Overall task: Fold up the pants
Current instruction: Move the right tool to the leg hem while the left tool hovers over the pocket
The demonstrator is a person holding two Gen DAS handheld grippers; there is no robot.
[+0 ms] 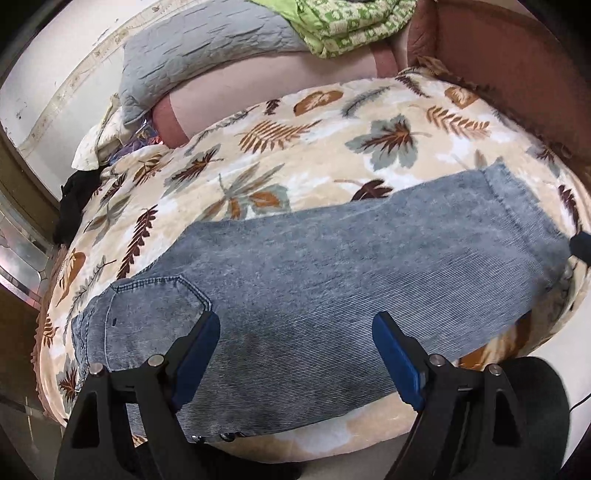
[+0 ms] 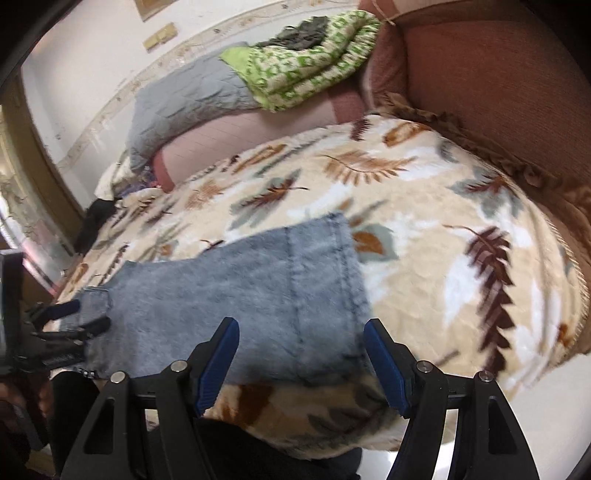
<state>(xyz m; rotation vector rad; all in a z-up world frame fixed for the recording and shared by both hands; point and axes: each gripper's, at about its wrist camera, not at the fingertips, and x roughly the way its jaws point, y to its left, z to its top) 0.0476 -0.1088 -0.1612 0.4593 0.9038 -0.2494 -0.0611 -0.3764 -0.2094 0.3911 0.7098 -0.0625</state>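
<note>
While both grippers hover above the near edge of the bed, the blue jeans (image 1: pixel 332 280) lie flat across the leaf-print blanket (image 1: pixel 325 147), legs stacked 1 on the other. In the left wrist view the waist end with its back pocket (image 1: pixel 155 306) is at the near left and the leg hems reach toward the far right. The left gripper (image 1: pixel 295 354) has its 2 blue-padded fingers (image 1: pixel 195 354) spread wide, holding nothing, poised over the seat and thigh of the jeans. The right gripper (image 2: pixel 301 358) is likewise spread wide and holds nothing, over the hem end of the jeans (image 2: pixel 258 288); this view is motion-blurred. The left gripper (image 2: pixel 70 321) shows at the left edge of the right wrist view, over the waist end. Far across the bed lie a grey quilted cover (image 1: pixel 207 51) and a green patterned blanket (image 1: pixel 351 26), with a brown upholstered headboard (image 2: pixel 480 74) at the right.
</note>
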